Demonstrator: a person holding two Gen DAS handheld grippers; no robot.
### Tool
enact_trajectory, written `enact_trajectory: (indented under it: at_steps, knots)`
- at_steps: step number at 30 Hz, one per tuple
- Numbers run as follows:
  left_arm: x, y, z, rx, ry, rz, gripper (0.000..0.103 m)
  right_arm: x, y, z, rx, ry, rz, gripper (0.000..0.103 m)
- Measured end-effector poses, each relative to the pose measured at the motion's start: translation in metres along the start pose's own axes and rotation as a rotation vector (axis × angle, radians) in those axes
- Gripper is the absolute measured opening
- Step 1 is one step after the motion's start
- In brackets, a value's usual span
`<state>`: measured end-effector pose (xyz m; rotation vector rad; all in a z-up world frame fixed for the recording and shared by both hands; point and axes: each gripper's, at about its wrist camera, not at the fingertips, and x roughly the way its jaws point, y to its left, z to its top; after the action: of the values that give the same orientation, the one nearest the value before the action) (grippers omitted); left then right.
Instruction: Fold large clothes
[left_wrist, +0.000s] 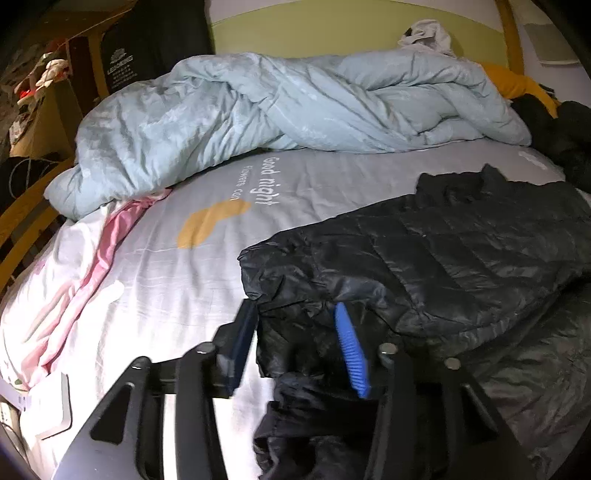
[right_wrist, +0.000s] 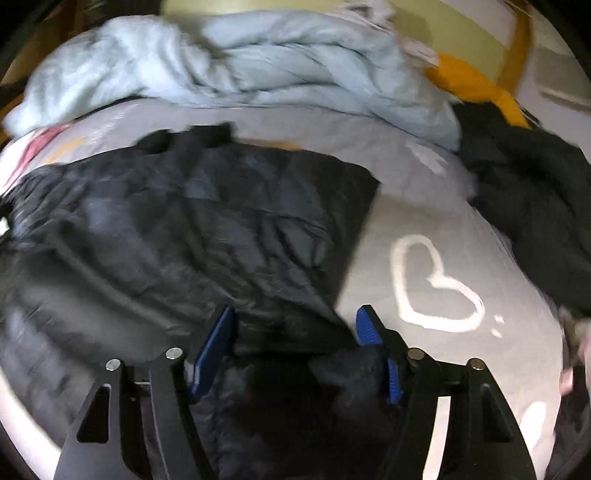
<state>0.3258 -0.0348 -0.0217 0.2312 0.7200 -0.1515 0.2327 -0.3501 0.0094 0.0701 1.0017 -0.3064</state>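
Grey printed bedsheet (left_wrist: 314, 184), crumpled pale-blue duvet (left_wrist: 258, 110) behind, black puffer jacket (left_wrist: 461, 251) between both parted tools (left_wrist: 295, 332) (right_wrist: 295, 325), ungripped.

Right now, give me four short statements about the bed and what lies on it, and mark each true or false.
1. The black puffer jacket lies on the printed bed sheet. True.
2. The light blue duvet is folded into a neat square. False: it is bunched in a heap across the far side of the bed.
3. A white heart outline is printed on the sheet beside the jacket. True.
4. The left gripper is shut tight on the duvet. False: its jaws stand apart at the jacket's near edge.
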Motion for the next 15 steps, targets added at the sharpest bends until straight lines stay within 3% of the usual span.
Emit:
enact_trajectory:
  at_steps: [2,5,8,10,12,13,15]
  knots:
    - [-0.008,-0.002,0.001,-0.003,-0.018,-0.028,0.065,0.007,-0.017,-0.001,0.077,0.017,-0.047,0.064]
    - [-0.014,-0.011,0.001,0.017,-0.006,-0.040,0.067,0.013,-0.043,-0.004,0.142,0.035,-0.123,0.064]
    - [-0.006,-0.019,-0.001,0.020,0.078,-0.051,0.067,-0.003,-0.058,-0.003,0.197,-0.032,-0.012,0.060]
    - [0.008,-0.020,-0.005,0.017,0.184,-0.014,0.067,-0.019,-0.053,0.001,0.176,-0.094,0.069,0.060]
    - [0.020,-0.024,-0.008,0.036,0.214,0.028,0.062,-0.027,-0.036,0.008,0.096,-0.109,0.193,0.043]
    - [0.024,-0.024,-0.009,0.038,0.211,0.040,0.060,-0.026,-0.027,0.011,0.058,-0.083,0.262,0.027]
    - [0.034,-0.018,-0.008,0.016,0.221,0.038,0.058,-0.012,-0.012,0.015,0.018,-0.012,0.311,0.021]
